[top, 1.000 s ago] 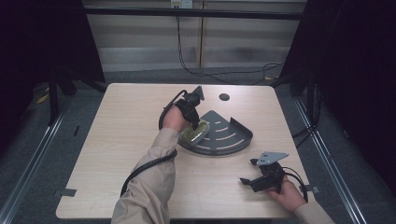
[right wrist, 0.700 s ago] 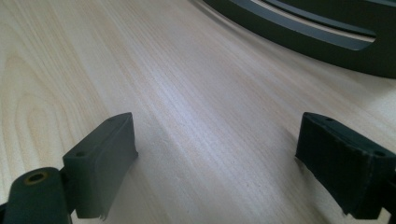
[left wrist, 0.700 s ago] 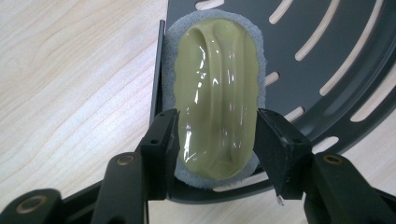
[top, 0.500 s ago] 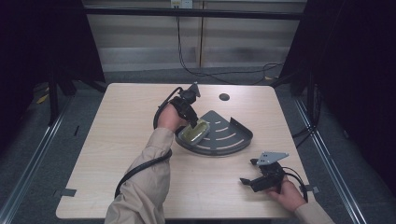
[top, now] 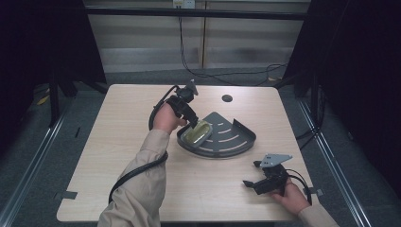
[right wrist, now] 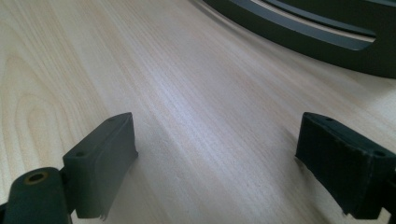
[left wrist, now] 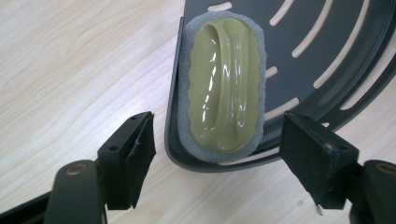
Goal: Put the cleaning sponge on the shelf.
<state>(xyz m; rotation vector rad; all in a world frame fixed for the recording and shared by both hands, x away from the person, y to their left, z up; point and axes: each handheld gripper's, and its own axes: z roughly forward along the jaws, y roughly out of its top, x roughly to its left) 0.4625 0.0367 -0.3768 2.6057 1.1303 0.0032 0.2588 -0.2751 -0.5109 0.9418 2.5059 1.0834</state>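
— Left gripper (left wrist: 218, 163) hangs over what, as we see it?

— We see its jaws spread wide, empty, straddling the near end of an oval scrubber (left wrist: 223, 84): glossy olive plastic grip on grey felt, lying at the edge of a dark slotted quarter-round rack (left wrist: 327, 51) on the pale wood table (left wrist: 70, 60).

— And our right gripper (right wrist: 217, 161)?

— Released too, jaws wide apart, low over bare grain, touching nothing, with the rack's rim just beyond.
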